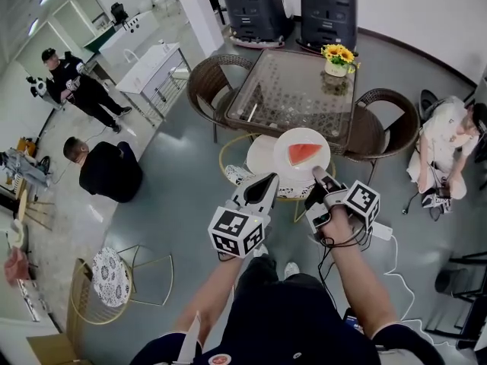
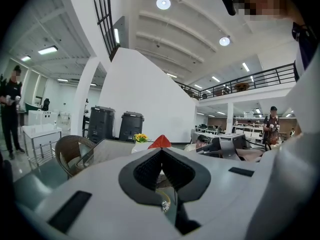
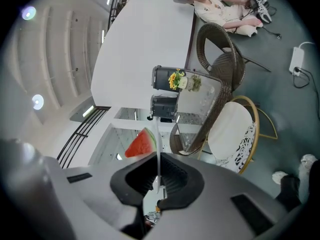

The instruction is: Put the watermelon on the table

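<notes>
A red watermelon slice (image 1: 304,153) lies on a white plate (image 1: 286,138). My right gripper (image 1: 318,175) is shut on the plate's near rim and holds it level in the air, in front of the glass table (image 1: 297,90). In the right gripper view the plate (image 3: 158,144) shows edge-on as a thin white line between the jaws, with the watermelon slice (image 3: 141,144) to its left. My left gripper (image 1: 268,181) is to the left of the plate, shut and holding nothing. In the left gripper view the slice's red tip (image 2: 161,142) peeks over that gripper (image 2: 161,152).
A vase of sunflowers (image 1: 338,58) stands on the table's far right corner. Wicker chairs (image 1: 209,82) (image 1: 380,120) flank the table, and a white gold-framed chair (image 1: 259,158) sits below the plate. Two black bins (image 1: 255,6) stand behind. A person (image 1: 449,139) sits at the right, with two others at the left.
</notes>
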Tool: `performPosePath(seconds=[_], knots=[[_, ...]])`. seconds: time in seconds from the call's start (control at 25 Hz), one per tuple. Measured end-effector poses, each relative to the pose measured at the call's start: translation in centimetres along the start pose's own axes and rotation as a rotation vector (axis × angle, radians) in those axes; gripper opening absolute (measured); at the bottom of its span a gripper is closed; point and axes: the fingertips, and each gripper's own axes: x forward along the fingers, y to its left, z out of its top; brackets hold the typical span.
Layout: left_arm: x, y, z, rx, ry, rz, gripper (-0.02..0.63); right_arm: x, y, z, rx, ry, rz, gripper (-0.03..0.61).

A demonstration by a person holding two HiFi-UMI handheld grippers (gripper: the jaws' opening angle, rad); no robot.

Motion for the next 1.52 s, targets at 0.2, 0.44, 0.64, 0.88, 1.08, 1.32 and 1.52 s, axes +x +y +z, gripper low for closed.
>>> performPosePath(seconds=[0.2,0.44,0.64,0.88,1.08,1.32,1.52], knots=[[3.0,2.5,0.7,0.028,0.015,-0.007,0.005,3.1,0.2,2.0,-0.014,-0.013,-0.005,0.012],[7.1,7.0,1.8,0.029,0.009,-0.035,0.005,7.5,-0.3,4.3,-0.017,-0.042,-0.034,0.012],[11.4,11.0,2.0,0.004,0.03,-0.085,0.005,11.6,-1.1,6.3,-0.023,-0.079,-0.08,0.012],[16.3,15.0,1.8,-0.011,0.072,-0.153,0.005,16.4,-2.1,8.9,-0.025,-0.126,-0.122,0.012],[19.8,17.7,0.9,-0.024,0.11,-0.199,0.005,19.9,-3.5,10.8,-0.025,-0.154,-0.14,0.012],[23.2,20.1,-1.5,-0.048,0.169,-0.219,0.005,22.9,-5.6,13.1,-0.042,-0.172,-0.158,0.012],[25.8,21.2,-3.1,-0.064,0.191,-0.215,0.005,25.4,-8.5,15.0,-0.032,-0.162,-0.159,0.012]])
